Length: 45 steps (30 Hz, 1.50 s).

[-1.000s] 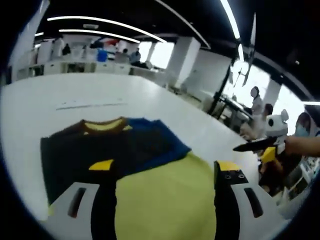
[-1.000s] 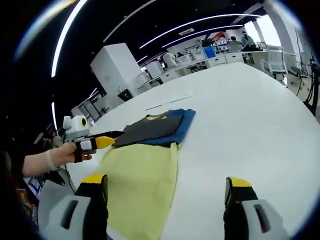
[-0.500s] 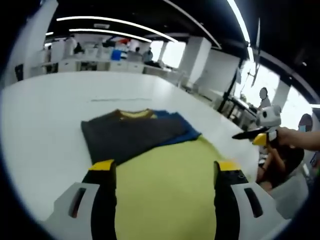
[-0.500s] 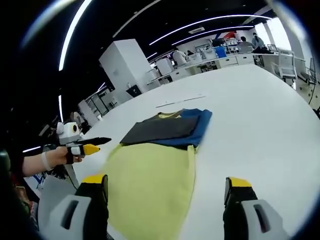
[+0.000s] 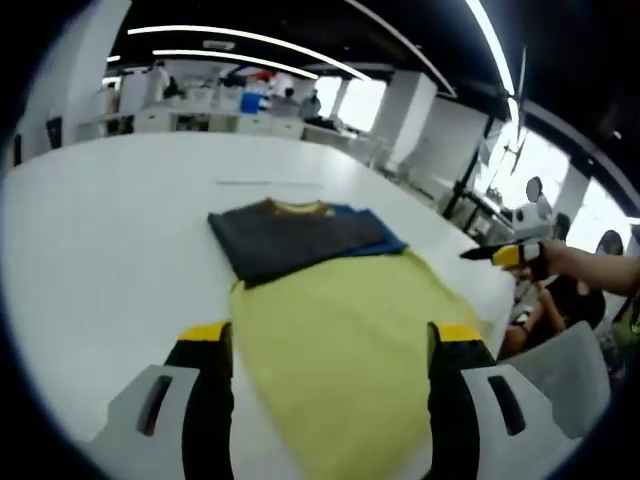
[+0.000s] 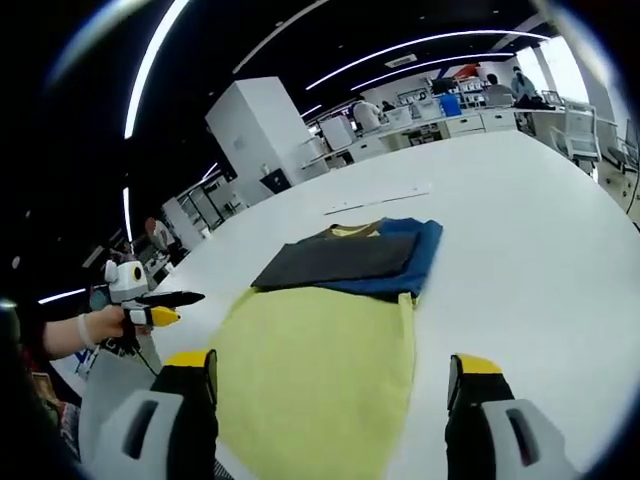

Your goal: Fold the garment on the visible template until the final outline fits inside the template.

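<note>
A large open hall with ceiling light strips, white columns and distant workbenches was recorded behind a broad white surface [image 5: 90, 230]. On it lay a yellow-green template [image 5: 350, 340], a flat sheet reaching from just ahead of the jaws out to the garment. The garment [image 5: 300, 235], already folded into a compact dark grey and blue stack with a yellow collar showing, lay at the template's far edge and appeared to overlap that edge slightly; most of it rested on the bare surface beyond the sheet. In the right gripper view the same stack [image 6: 350, 260] was seen with its blue layer to the right.

The left gripper [image 5: 330, 340] was held above the template's near part, jaws set wide and holding nothing. The right gripper [image 6: 330, 375] was likewise wide and empty, raised over the template's near end. Each gripper was also seen from the other's camera, off beyond the table edge, in a hand [image 6: 95, 325].

Key relation: the garment lay straight ahead of both pairs of jaws, across the template, with its long axis running crosswise to the line of approach. Neither gripper could be judged clearly nearer. Judgement: folding looked largely done; the stack would probably need to be drawn back onto the template.
</note>
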Each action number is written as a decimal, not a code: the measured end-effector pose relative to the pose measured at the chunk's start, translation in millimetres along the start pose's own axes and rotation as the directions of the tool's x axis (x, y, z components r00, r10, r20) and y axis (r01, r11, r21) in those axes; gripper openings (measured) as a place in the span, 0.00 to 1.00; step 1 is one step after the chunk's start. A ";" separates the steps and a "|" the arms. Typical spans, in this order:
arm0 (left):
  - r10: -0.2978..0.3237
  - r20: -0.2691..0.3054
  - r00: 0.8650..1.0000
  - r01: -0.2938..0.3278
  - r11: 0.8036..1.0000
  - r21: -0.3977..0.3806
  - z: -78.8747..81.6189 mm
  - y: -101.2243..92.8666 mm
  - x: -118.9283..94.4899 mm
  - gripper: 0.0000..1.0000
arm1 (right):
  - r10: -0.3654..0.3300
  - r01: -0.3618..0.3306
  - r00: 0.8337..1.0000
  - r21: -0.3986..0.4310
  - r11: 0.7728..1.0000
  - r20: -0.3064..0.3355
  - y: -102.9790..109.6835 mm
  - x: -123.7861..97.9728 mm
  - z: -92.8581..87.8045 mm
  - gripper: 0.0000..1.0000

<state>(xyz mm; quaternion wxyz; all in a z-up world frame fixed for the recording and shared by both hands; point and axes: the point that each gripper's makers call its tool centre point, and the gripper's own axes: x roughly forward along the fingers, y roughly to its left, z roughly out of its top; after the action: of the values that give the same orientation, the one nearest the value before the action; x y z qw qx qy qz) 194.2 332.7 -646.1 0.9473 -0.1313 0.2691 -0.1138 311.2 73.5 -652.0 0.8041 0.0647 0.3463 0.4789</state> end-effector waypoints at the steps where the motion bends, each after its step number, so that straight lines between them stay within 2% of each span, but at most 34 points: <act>1: 0.000 -0.002 1.000 0.000 1.000 -0.002 -1.2 0.8 -1.4 0.76 | 0.001 -0.001 1.000 0.002 1.000 0.001 0.9 -0.2 -0.2 0.96; 5: -0.009 -0.021 1.000 0.009 1.000 -0.001 -7.5 0.5 -4.4 0.74 | -0.002 0.002 1.000 -0.002 1.000 -0.002 2.6 -1.4 -0.9 0.96; 11: -0.033 -0.088 0.996 0.033 0.999 -0.007 -25.8 0.2 -11.4 0.72 | -0.014 0.014 1.000 -0.009 1.000 -0.013 2.7 -11.4 -8.4 0.95; 15: -0.051 -0.146 0.988 0.053 0.999 0.009 -40.5 -0.1 -18.1 0.72 | -0.028 0.027 0.999 -0.004 1.000 -0.033 -1.3 -19.9 -22.0 0.91; 19: -0.059 -0.164 0.985 0.059 0.998 -0.002 -49.2 -1.9 -24.4 0.70 | -0.031 0.031 0.998 0.003 1.000 -0.048 -1.6 -27.2 -35.1 0.87; 23: -0.060 -0.218 0.974 0.062 0.998 0.002 -65.5 -3.6 -33.9 0.65 | -0.035 0.033 0.995 -0.020 0.999 -0.091 -1.5 -34.2 -51.7 0.79; 28: -0.072 -0.233 0.970 0.057 0.996 -0.070 -76.9 -3.9 -42.9 0.53 | -0.027 0.027 0.992 -0.004 1.000 -0.124 -2.2 -42.5 -69.2 0.70; 31: -0.075 -0.256 0.964 0.055 0.995 -0.087 -85.0 -6.1 -44.6 0.54 | -0.021 0.024 0.990 0.016 1.000 -0.137 -2.2 -47.6 -77.0 0.62; 36: -0.085 -0.270 0.959 0.053 0.991 -0.122 -91.9 -7.5 -46.1 0.50 | -0.011 0.017 0.988 0.038 0.999 -0.152 -2.0 -54.2 -85.5 0.51; 45: -0.096 -0.338 0.936 0.045 0.987 -0.154 -109.0 -11.0 -53.2 0.43 | 0.000 0.011 0.981 0.055 0.998 -0.196 -1.8 -60.7 -104.7 0.41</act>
<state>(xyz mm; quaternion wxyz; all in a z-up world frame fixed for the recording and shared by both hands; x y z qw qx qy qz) 89.6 317.1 -706.6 0.8689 -0.1870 0.4334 -0.1492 229.4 -0.7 -701.4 0.7653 0.0384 0.4373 0.4708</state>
